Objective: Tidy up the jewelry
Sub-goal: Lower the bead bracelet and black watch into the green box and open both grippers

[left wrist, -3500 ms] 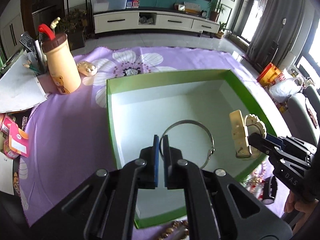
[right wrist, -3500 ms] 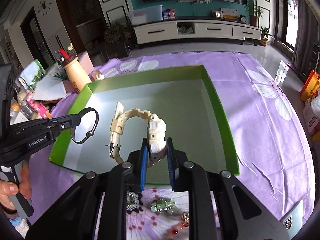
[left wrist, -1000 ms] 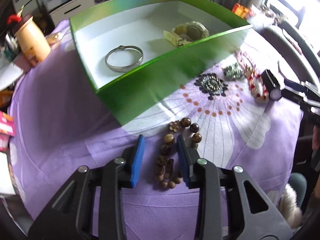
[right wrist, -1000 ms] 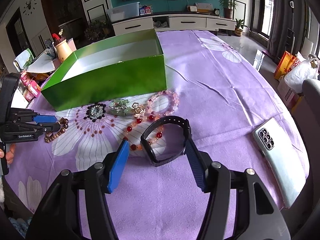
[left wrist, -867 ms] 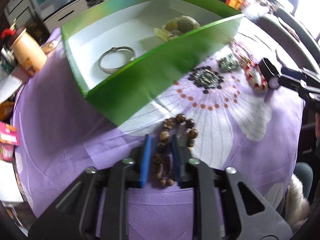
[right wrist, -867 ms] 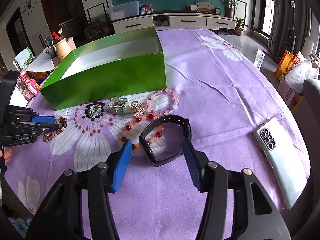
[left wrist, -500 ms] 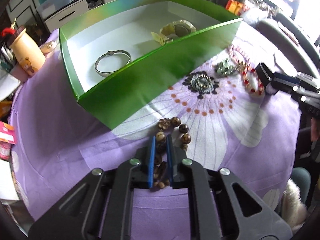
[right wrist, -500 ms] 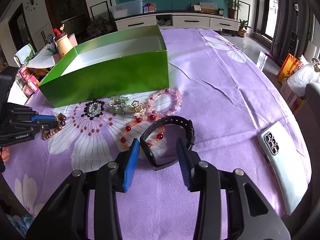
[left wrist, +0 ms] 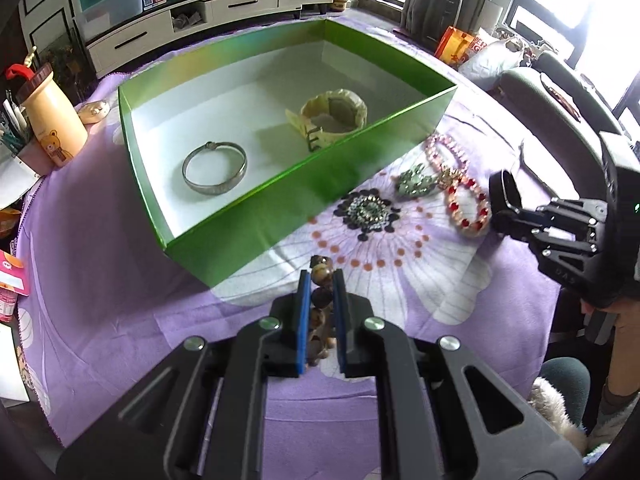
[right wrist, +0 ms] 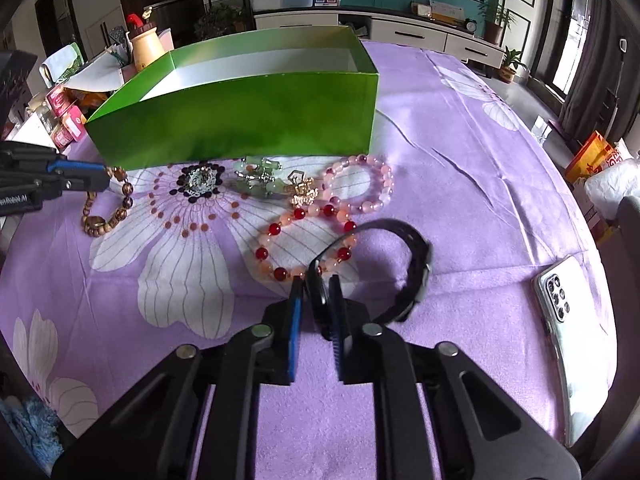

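My left gripper (left wrist: 320,280) is shut on a brown wooden bead bracelet (left wrist: 321,300), which hangs from it above the cloth in the right wrist view (right wrist: 106,212). My right gripper (right wrist: 316,286) is shut on a black watch band (right wrist: 404,264), also seen in the left wrist view (left wrist: 505,196). A green box (left wrist: 256,216) holds a silver bangle (left wrist: 215,168) and a cream watch (left wrist: 334,114). On the cloth lie a red and pink bead string (right wrist: 304,236), a pink bead bracelet (right wrist: 360,186), a jade and gold trinket (right wrist: 264,182) and a dark brooch (right wrist: 200,179).
A purple flowered cloth (right wrist: 460,152) covers the table. A phone (right wrist: 568,328) lies at the right. A yellow bear bottle (left wrist: 50,120) and papers stand at the left behind the box. A chair (left wrist: 560,112) is at the far right edge.
Both grippers have closed: the left on the wooden bead bracelet, the right on the black watch band. The left has lifted the bracelet a little off the cloth.
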`<state>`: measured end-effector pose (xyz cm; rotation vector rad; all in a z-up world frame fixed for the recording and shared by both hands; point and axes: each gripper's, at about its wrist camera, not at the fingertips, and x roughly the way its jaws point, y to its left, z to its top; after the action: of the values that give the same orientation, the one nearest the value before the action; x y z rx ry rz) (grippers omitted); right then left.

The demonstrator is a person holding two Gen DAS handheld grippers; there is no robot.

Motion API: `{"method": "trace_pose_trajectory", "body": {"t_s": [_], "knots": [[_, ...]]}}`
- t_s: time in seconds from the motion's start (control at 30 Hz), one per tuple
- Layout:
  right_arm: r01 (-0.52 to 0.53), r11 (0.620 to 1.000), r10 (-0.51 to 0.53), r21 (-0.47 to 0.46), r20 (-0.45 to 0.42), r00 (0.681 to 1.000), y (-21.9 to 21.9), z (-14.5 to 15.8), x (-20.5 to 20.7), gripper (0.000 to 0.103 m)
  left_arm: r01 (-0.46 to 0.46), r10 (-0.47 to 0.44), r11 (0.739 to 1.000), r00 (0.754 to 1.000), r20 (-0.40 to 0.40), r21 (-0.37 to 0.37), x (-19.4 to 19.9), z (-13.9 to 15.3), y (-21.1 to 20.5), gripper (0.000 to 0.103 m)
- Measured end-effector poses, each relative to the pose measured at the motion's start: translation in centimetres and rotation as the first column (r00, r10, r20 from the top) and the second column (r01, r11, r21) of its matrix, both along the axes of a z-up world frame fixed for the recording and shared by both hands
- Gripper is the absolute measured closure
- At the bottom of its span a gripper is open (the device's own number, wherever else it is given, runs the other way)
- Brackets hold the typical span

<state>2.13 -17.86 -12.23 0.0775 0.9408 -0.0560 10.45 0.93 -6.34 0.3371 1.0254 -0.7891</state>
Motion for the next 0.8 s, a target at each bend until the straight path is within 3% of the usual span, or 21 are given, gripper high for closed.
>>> {"method": "trace_pose_trajectory", "body": {"t_s": [0.37,0.8], "knots": [[0.028,0.996,-0.038,0.086,0.105,0.994,-1.4,2.8,-1.4,0.096,-0.006,0.008,0.997,1.000,0.021,-0.079,-0.2,3.5,-0.5,0.093],[-0.015,0.999,0.002,0.050,0.247,0.969,-0.3,9.8,1.6,0.096,-0.015,0.038,0.983,0.991,0.125,-0.185,2.1,9.6,-2.0,0.093]]}}
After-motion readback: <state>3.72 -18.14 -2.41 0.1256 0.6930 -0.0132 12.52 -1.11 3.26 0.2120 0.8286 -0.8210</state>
